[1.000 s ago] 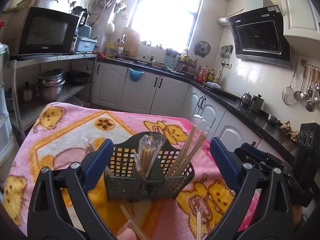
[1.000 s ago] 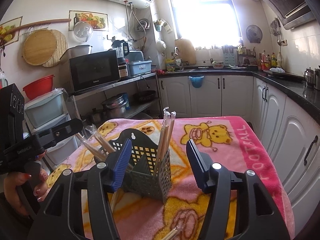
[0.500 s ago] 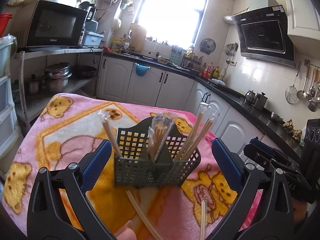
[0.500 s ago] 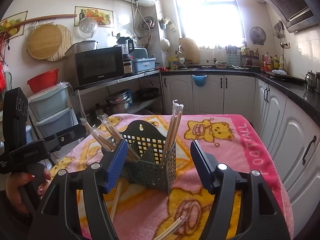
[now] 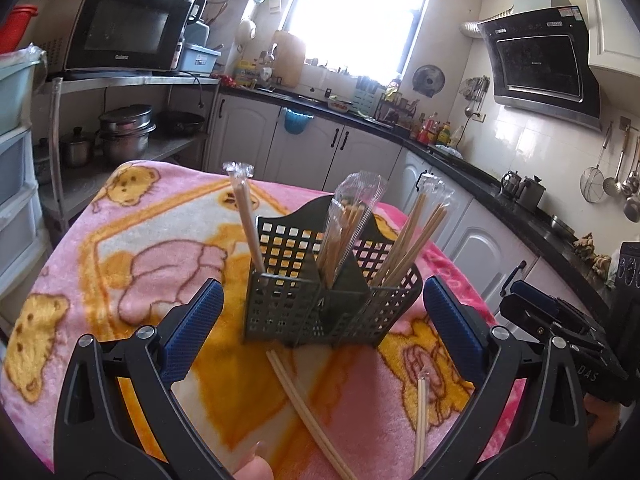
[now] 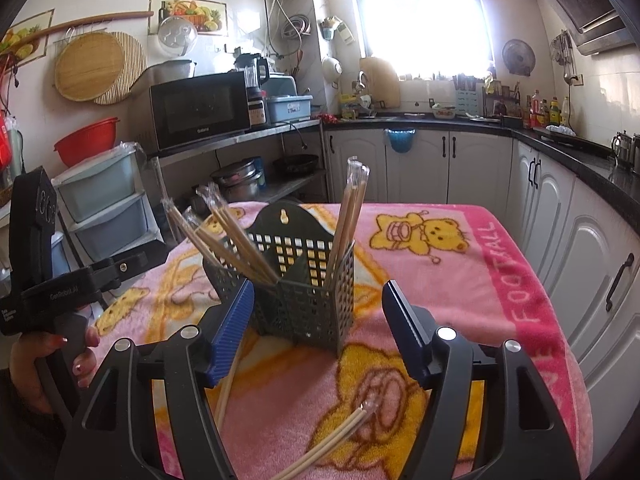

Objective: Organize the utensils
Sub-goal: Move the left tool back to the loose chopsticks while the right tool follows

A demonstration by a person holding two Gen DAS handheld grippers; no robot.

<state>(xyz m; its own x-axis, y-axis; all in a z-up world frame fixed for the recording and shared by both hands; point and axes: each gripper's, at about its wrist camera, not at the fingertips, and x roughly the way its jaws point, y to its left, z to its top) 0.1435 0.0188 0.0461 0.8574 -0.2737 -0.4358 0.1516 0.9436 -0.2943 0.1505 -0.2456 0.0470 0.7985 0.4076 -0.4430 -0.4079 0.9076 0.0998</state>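
Note:
A dark grey perforated utensil holder (image 5: 328, 300) (image 6: 304, 304) stands upright on the pink bear blanket (image 5: 132, 264). Wrapped chopsticks (image 5: 244, 216) lean in its left compartment, a wrapped bundle (image 5: 344, 224) sits in the middle one, and more pairs (image 5: 416, 236) fill the right. Loose chopsticks (image 5: 304, 400) (image 6: 324, 448) lie on the blanket in front of it, and another pair (image 5: 420, 420) (image 6: 230, 380) lies beside them. My left gripper (image 5: 321, 292) is open, with the holder just beyond its fingertips. My right gripper (image 6: 318, 286) is open too, facing the holder's near corner; its pads press on nothing.
A hand (image 6: 44, 360) holds the left gripper's black handle at the left edge of the right wrist view. White cabinets (image 6: 580, 248) and a black counter run along the right. A shelf with a microwave (image 5: 120, 28) and pots stands behind the table on the left.
Both grippers have sunk and drawn back a little from the holder. The loose chopsticks on the blanket now show between the fingers. The right jaws stand slightly wider.

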